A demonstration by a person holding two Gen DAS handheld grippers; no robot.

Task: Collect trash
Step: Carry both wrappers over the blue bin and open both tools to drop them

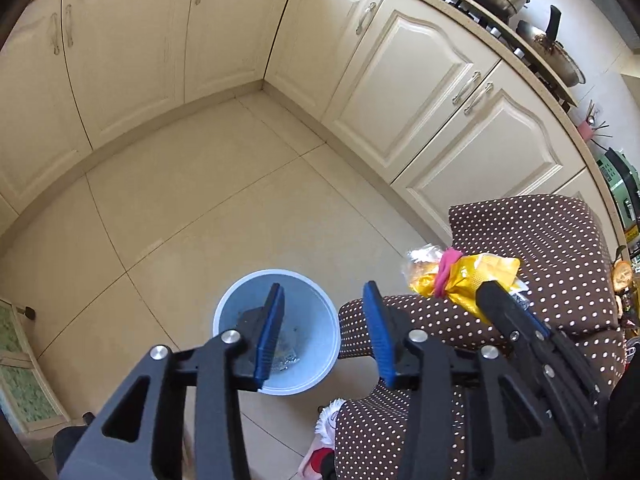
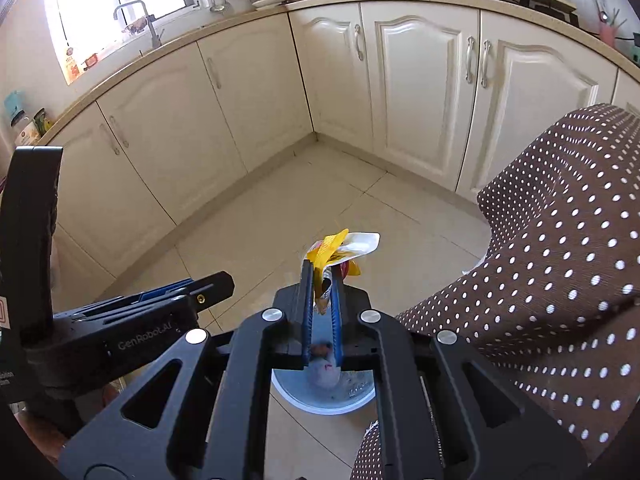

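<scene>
Left gripper (image 1: 324,320) gaping over the bin

Right gripper (image 1: 508,312) pinches a yellow wrapper (image 1: 472,276) right of the blue bin (image 1: 320,304).

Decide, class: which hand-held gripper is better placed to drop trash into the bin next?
Right. The right hand-held gripper is shut on the yellow wrapper, with the bin just below it. The left hand-held gripper is open and holds nothing.

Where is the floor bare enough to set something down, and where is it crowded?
Bare tiles run from the bin out to the cabinets in the corner. It is crowded beside the bin, where the dotted chair and both tongs meet; the right tongs hold a yellow wrapper.
</scene>
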